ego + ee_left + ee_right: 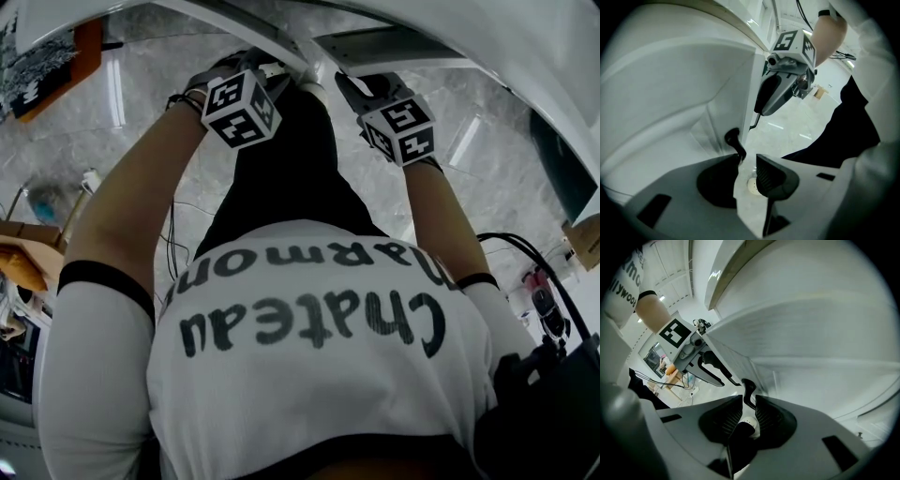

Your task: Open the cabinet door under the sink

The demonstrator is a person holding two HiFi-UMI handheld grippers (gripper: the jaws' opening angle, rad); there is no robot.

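Note:
Two white cabinet doors hang under the sink. The left door [693, 93] has a black handle [733, 140] near its edge. My left gripper [747, 171] stands open astride that edge, and the handle sits at its left fingertip, not pressed between the pads. The right door [811, 333] has its own black handle [749, 391], and my right gripper [745, 416] is shut on it. In the head view, the left gripper [272, 75] and right gripper [352, 89] are side by side at the door edges [309, 56], held out ahead of the person's body.
Grey marble floor [487, 187] lies below, with a round white floor drain [752, 186] under the left jaws. Cables [525, 248] trail at the right. Cardboard boxes [28, 253] and clutter sit at the left. The sink's white underside [525, 37] curves overhead.

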